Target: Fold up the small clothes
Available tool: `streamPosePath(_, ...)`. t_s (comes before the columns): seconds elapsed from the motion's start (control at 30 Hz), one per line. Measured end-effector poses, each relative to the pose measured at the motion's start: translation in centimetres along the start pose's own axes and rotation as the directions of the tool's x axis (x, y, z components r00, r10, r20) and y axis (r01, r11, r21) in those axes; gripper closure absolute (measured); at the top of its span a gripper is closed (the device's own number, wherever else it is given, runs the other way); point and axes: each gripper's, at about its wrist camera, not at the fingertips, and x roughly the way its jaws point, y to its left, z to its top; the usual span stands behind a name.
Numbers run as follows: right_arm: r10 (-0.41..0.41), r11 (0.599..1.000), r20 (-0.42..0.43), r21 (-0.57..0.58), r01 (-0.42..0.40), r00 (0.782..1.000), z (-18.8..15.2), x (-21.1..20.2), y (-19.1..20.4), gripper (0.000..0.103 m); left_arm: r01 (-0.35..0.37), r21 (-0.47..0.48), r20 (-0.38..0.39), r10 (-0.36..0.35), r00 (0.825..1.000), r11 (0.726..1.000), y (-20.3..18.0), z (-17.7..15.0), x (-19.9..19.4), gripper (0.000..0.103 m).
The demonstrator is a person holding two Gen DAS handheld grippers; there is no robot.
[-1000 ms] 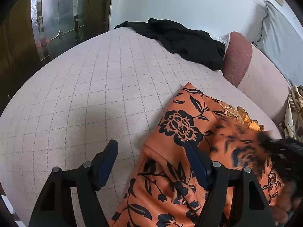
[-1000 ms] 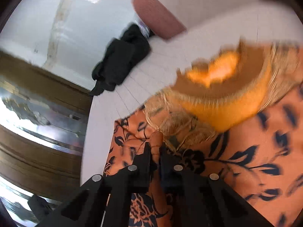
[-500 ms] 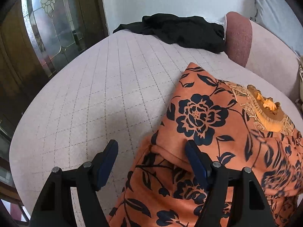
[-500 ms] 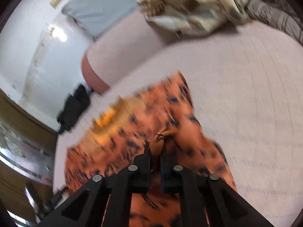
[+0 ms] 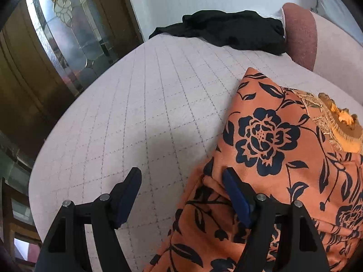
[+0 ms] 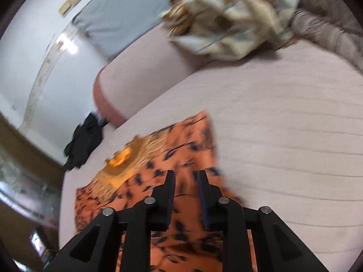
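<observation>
Black garment (image 5: 229,31) lies far on quilted bed (image 5: 147,104); patterned cloth heap (image 6: 229,18) nearby. Left gripper (image 5: 181,179) released wide beside orange floral top (image 5: 272,149). Right gripper (image 6: 185,176) just opening, top released.

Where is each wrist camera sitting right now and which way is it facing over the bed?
Left wrist: rides the left gripper, angled down over the orange floral garment's edge toward the black clothing and glass door; only its two wide-apart fingers show.
Right wrist: rides the right gripper, angled down across the garment toward the patterned cloth pile; its fingers show slightly parted after just opening, nothing pinched.
Shared: the orange garment, black clothing, pink quilted bed.
</observation>
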Motion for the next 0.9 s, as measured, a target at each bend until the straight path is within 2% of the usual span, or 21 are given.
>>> streamPosePath(0.07, 0.023, 0.999, -0.068, -0.034, -0.026, 0.997, -0.6, 2.1, 1.4, 0.08, -0.014, 0.012, 0.008, 0.014, 1.0, 1.0, -0.2, 0.0, -0.2, 0.027)
streamPosePath(0.17, 0.027, 0.998, -0.191, -0.058, -0.038, 0.981, -1.9, 5.2, 2.2, 0.08, -0.012, 0.012, 0.001, 0.012, 1.0, 1.0, -0.3, 0.0, -0.2, 0.027)
streamPosePath(0.23, -0.033, 0.998, -0.253, -0.067, 0.017, 0.967, -2.8, 6.7, 1.8, 0.081, -0.007, 0.01, -0.01, 0.007, 1.0, 1.0, -0.2, -0.1, -0.1, 0.027)
streamPosePath(0.3, -0.023, 0.999, -0.233, -0.052, 0.011, 0.972, -2.8, 6.7, 1.3, 0.081, 0.002, 0.001, -0.026, -0.002, 1.0, 1.0, -0.1, -0.1, 0.1, 0.027)
streamPosePath(0.4, -0.111, 0.987, -0.18, -0.131, 0.088, 0.977, -2.8, 5.7, 2.1, 0.081, 0.016, -0.001, -0.046, -0.016, 0.999, 1.0, 0.2, -0.2, 0.2, 0.027)
streamPosePath(0.43, -0.116, 0.985, -0.17, -0.15, 0.091, 0.979, -2.9, 5.5, 2.5, 0.081, 0.02, 0.001, -0.05, -0.02, 0.999, 1.0, 0.2, -0.3, 0.2, 0.027)
streamPosePath(0.53, -0.048, 0.979, -0.165, -0.203, 0.014, 0.985, -3.1, 4.7, 4.4, 0.08, 0.05, -0.014, -0.062, -0.05, 0.997, 0.999, 0.7, -0.4, 0.2, 0.027)
streamPosePath(0.63, 0.038, 0.953, -0.164, -0.292, -0.085, 0.986, -4.4, 4.1, 7.4, 0.08, 0.11, -0.071, -0.063, -0.115, 0.991, 0.991, 2.1, -0.3, 0.2, 0.027)
streamPosePath(0.7, 0.111, 0.934, -0.201, -0.315, -0.172, 0.973, -5.7, 3.9, 9.0, 0.08, 0.146, -0.089, -0.054, -0.151, 0.987, 0.985, 2.6, -0.2, 0.1, 0.027)
streamPosePath(0.77, 0.149, 0.924, -0.235, -0.314, -0.22, 0.961, -6.8, 4.1, 9.7, 0.08, 0.16, -0.073, -0.045, -0.164, 0.985, 0.984, 2.2, -0.3, -0.1, 0.027)
streamPosePath(0.83, 0.158, 0.92, -0.286, -0.305, -0.246, 0.945, -7.8, 5.3, 10.2, 0.08, 0.138, -0.03, -0.041, -0.139, 0.989, 0.99, 1.3, -0.4, -0.2, 0.027)
streamPosePath(0.9, 0.098, 0.925, -0.335, -0.317, -0.21, 0.937, -8.8, 7.0, 10.3, 0.08, 0.095, 0.015, -0.045, -0.094, 0.995, 0.995, 0.4, -0.7, 0.0, 0.027)
